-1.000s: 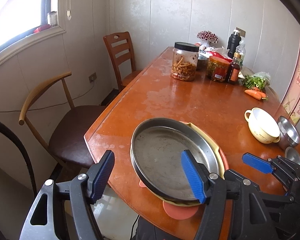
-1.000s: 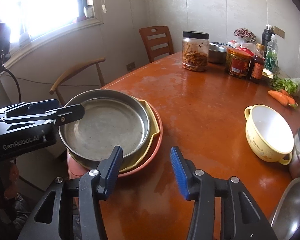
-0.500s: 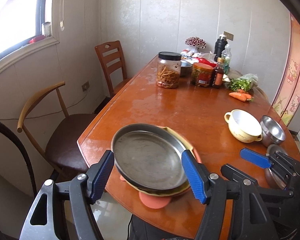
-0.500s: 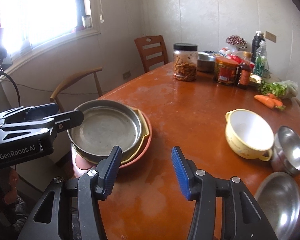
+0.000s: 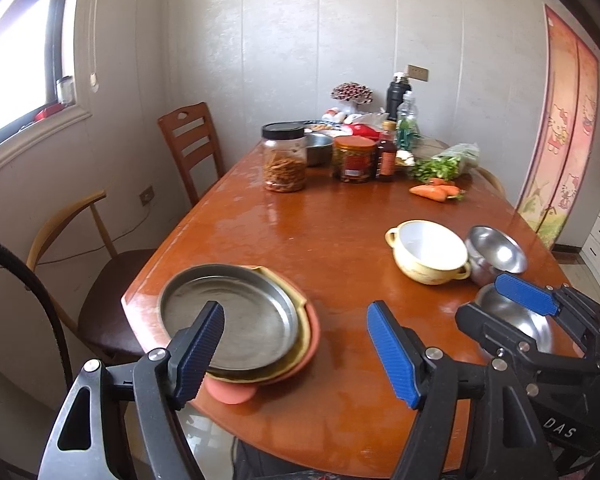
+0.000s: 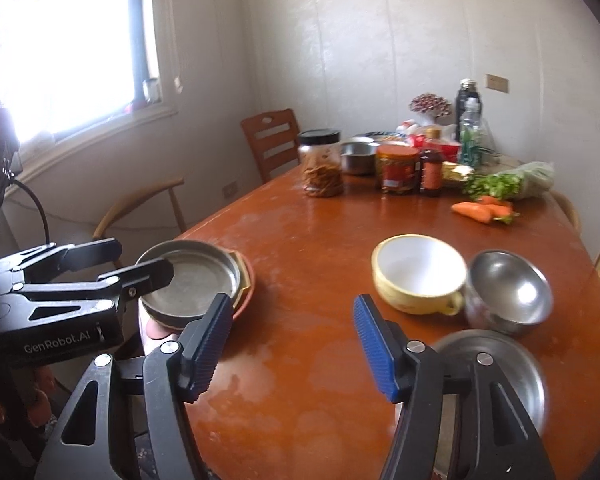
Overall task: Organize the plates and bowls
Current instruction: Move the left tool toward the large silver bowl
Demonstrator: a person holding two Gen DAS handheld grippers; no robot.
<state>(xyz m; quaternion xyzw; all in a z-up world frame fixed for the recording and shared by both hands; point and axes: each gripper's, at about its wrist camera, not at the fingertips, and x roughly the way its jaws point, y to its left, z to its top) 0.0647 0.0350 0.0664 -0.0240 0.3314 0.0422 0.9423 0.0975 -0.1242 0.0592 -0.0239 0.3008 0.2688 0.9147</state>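
Biggest worry for us right now is the plate stack (image 5: 236,320): steel plate on top, a yellow one under it, an orange one at the bottom, and the whole pile sits right at the near-left corner of the counter (image 5: 320,232), with the orange lip poking out past the edge. Bump that overhang while swinging back in and the stack could tip off onto the floor.

The bowls are all off to the right of the stack: the yellow two-handled bowl (image 6: 416,276) is touching or nearly touching a steel bowl (image 6: 508,286), and a shallower steel bowl (image 6: 496,364) sits nearer us, partly behind the right hand-held gripper (image 6: 288,348). Steel on a glossy counter looks slippery to us, so a pinch on a rim could just skate the bowl away, or knock it into the yellow one.

Both are released and empty: the left hand-held gripper (image 5: 296,348) and the right one have just been opening wider, with nothing between the jaws.

Compared with a second ago, we've pulled back and up from the stack. It looks smaller and further off now, and all three bowls have come fully into the right wrist view.
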